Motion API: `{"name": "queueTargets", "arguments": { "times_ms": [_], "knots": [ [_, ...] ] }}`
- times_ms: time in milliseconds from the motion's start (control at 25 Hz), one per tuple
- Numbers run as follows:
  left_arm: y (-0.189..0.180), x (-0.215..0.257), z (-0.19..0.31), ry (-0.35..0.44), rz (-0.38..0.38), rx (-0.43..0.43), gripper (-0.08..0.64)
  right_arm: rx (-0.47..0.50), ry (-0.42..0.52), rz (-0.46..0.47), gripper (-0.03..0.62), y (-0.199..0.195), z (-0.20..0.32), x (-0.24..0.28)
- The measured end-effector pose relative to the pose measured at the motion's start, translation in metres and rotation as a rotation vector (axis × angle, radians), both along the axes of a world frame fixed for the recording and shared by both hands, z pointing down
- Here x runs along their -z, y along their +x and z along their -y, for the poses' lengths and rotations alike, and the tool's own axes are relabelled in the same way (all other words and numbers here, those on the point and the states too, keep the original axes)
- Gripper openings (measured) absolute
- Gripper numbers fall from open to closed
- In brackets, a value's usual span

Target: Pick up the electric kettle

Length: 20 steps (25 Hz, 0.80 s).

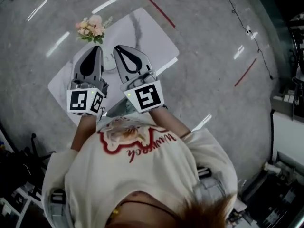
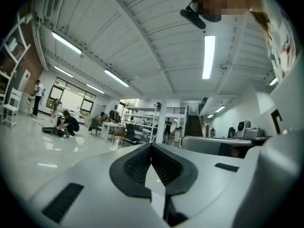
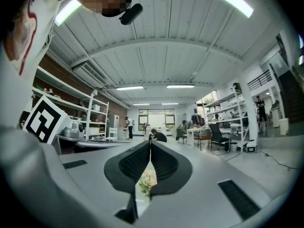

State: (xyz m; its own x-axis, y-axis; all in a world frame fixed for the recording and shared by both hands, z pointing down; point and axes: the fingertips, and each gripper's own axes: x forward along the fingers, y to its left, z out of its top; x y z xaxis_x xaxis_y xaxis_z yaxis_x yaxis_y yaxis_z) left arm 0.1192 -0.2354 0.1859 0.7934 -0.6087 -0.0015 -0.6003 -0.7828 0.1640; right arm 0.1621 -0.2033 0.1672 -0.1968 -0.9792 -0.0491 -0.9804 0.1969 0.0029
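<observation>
Hanging just beyond the person's cream shirt at the bottom of the head view, the left gripper and the right gripper sat side by side over a white marble-patterned table. Each had its jaws brought together at the tips, with nothing between them. On the tabletop between the two grippers lay a pale round shape, largely covered by them. Whether it was the electric kettle could not be told, and no view showed the kettle plainly.

At the table's upper-left corner stood a small bunch of pink flowers, which also showed through the gap under the right gripper's closed tips. Around the table spread a glossy grey floor marked with a red line; a thin black cable trailed across the upper right.

Farther off, the gripper views opened onto a large hall under a white ribbed ceiling with strip lights. Open shelving lined the left of the right gripper view. At the left of the left gripper view, a person crouched on the floor.
</observation>
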Motion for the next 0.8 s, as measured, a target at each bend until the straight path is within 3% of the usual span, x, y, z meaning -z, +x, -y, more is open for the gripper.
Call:
{"name": "queueTargets", "arguments": {
  "times_ms": [160,280,560,800],
  "knots": [
    [-0.025,0.002,0.024,0.004,0.012,0.154,-0.002,0.123,-0.009,0.015,0.015,-0.006,0.033,-0.004],
    [-0.045,-0.004,0.032,-0.005,0.015,0.219,-0.002,0.211,-0.005,-0.014,0.015,-0.030,0.048,-0.013],
    [-0.064,-0.025,0.030,-0.028,0.021,0.254,-0.002,0.263,-0.001,-0.019,0.015,-0.070,0.060,-0.026],
    [-0.064,-0.047,0.016,-0.059,0.030,0.226,-0.002,0.239,-0.003,-0.026,0.015,-0.070,0.043,-0.040]
  ]
}}
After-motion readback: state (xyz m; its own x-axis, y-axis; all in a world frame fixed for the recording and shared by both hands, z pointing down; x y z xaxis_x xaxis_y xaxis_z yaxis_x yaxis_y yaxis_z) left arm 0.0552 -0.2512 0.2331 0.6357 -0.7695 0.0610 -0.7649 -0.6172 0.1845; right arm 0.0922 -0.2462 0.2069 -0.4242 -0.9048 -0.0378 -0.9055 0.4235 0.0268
